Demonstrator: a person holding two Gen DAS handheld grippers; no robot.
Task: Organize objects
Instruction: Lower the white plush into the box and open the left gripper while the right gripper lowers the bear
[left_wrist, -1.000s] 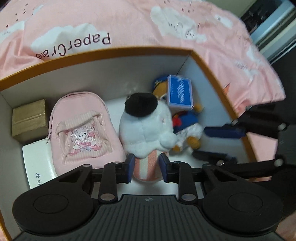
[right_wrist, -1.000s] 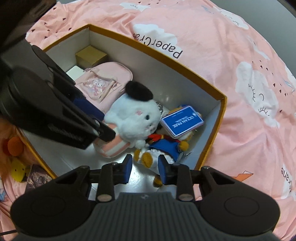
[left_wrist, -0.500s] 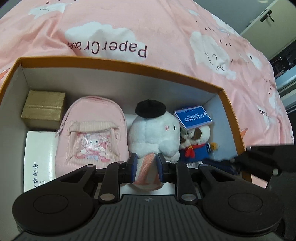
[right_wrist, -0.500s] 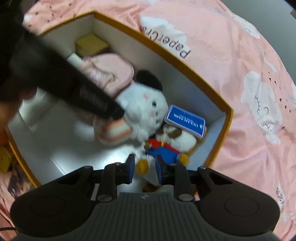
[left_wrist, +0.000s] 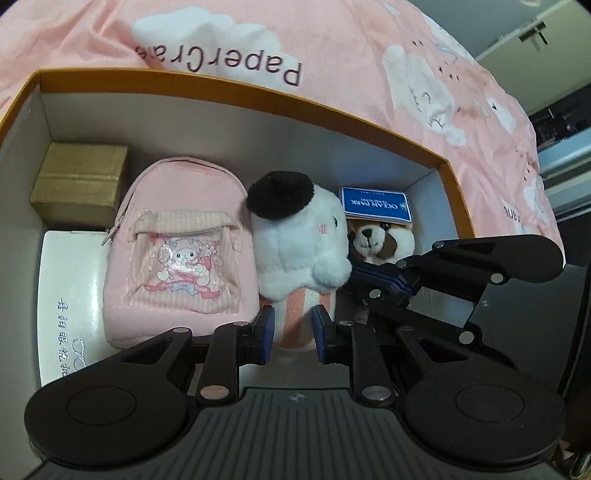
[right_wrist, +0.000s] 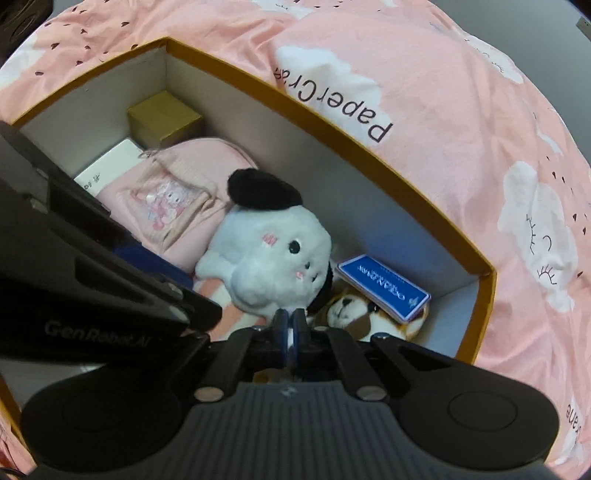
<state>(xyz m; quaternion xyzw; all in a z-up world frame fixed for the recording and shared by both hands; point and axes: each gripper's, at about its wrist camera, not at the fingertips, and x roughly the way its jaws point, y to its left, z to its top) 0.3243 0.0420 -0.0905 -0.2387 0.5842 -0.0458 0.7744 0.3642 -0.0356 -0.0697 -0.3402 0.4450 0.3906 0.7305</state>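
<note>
Two grippers are reaching down into the orange-rimmed box lying on the pink bedsheet. Your left gripper is clamping the pink-striped base of the white plush, its jaws standing only partly apart. Your right gripper is clenching fully; its pads are meeting at the brown-and-white dog plush, though whether they are pinching it you cannot tell. Within the box, the white plush is sitting between the pink backpack on the left and the dog plush on the right, under a blue card.
</note>
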